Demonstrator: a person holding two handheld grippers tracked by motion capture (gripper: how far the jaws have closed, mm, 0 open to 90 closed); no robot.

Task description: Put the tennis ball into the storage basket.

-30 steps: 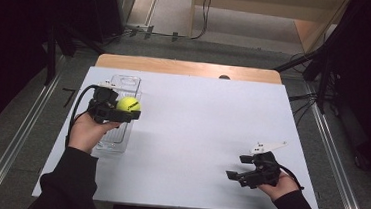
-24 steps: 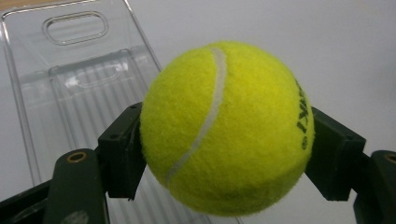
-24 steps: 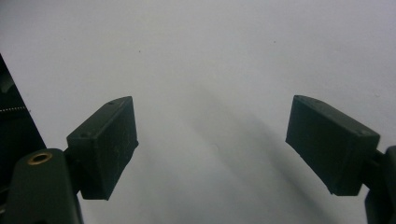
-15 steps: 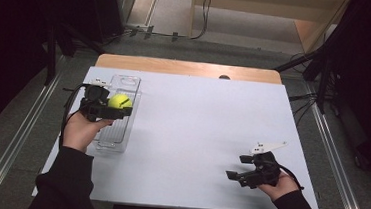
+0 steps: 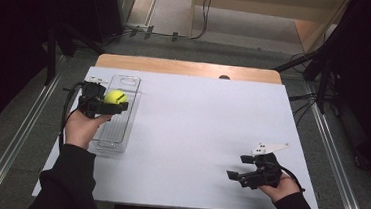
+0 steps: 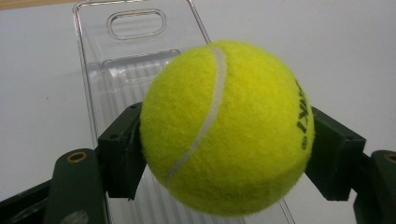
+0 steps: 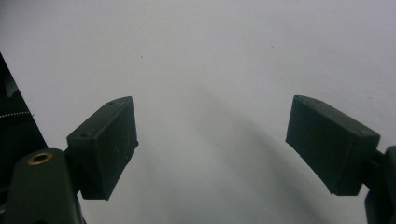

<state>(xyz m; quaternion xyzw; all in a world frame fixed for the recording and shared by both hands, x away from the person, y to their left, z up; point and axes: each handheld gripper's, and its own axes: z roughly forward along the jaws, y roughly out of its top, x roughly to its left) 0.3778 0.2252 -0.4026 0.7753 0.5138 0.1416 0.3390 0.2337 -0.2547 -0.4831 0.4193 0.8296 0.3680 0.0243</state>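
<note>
The left gripper (image 5: 115, 104) has its two black jaws pressed against opposite sides of a yellow tennis ball (image 5: 116, 97), gripping it across its middle. In the left gripper view the tennis ball (image 6: 227, 127) bulges out past the pads, so the pad faces themselves are hidden behind it, and the black lettering on its right side curves away and cannot be read. A white seam runs down its front. The ball is held above a clear plastic tray (image 5: 116, 129) that lies on the left part of the white table (image 5: 196, 130), its long side running near to far. The tray's ribbed floor and the handle slot at its far end (image 6: 136, 23) show past the ball; its near end is cut off by the ball and the jaws, and its walls are hard to trace because they are see-through. Whether the ball touches the tray cannot be told. The person's left hand (image 5: 81, 126) hides the gripper's body from above.

Well apart, at the near right of the table, the right gripper (image 5: 235, 176) sits in the right hand (image 5: 279, 188), jaws spread wide with nothing between them. In its own view the right gripper (image 7: 212, 154) looks at bare white tabletop, with a dark edge at the left that is too cropped to identify.
</note>
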